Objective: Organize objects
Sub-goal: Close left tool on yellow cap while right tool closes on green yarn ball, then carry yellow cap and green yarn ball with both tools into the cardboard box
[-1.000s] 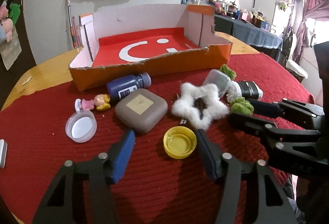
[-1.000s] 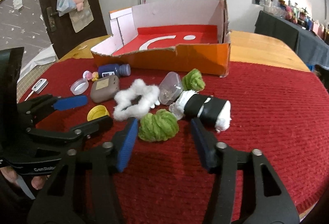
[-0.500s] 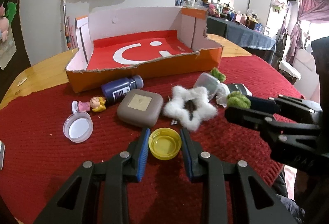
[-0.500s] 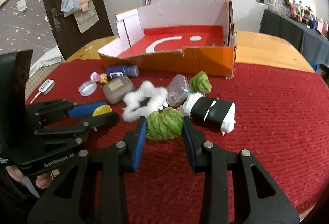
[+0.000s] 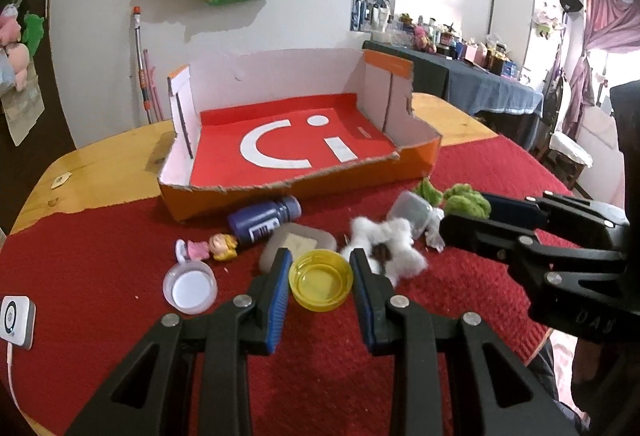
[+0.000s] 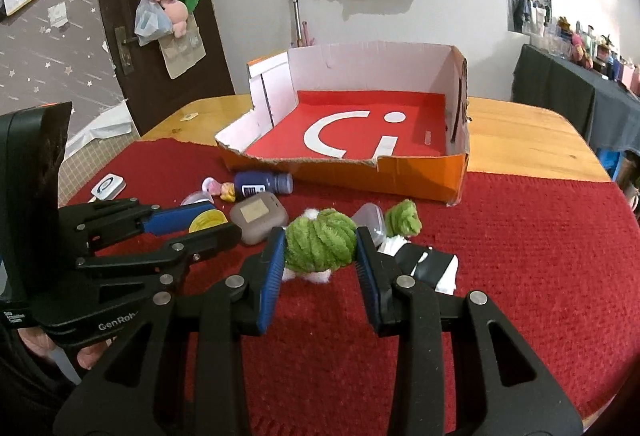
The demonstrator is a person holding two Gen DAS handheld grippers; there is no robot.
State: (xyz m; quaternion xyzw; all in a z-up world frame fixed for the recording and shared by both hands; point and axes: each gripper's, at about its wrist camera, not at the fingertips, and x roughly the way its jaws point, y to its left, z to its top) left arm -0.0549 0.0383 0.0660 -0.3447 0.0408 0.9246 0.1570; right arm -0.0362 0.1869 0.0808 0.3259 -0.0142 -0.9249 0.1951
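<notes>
Left tool (image 5: 320, 268) clamped on yellow cap (image 5: 321, 280), right tool (image 6: 320, 248) clamped on green yarn ball (image 6: 320, 242); both apparently destined for orange box (image 6: 400, 172).

I see a yellow cap (image 5: 321, 279), a fuzzy green yarn ball (image 6: 320, 245), a dark blue bottle (image 5: 264, 220), a white fluffy star (image 5: 387, 246), and far off an orange box (image 5: 304, 152), red inside with white marks, on a red cloth (image 5: 100, 268).
</notes>
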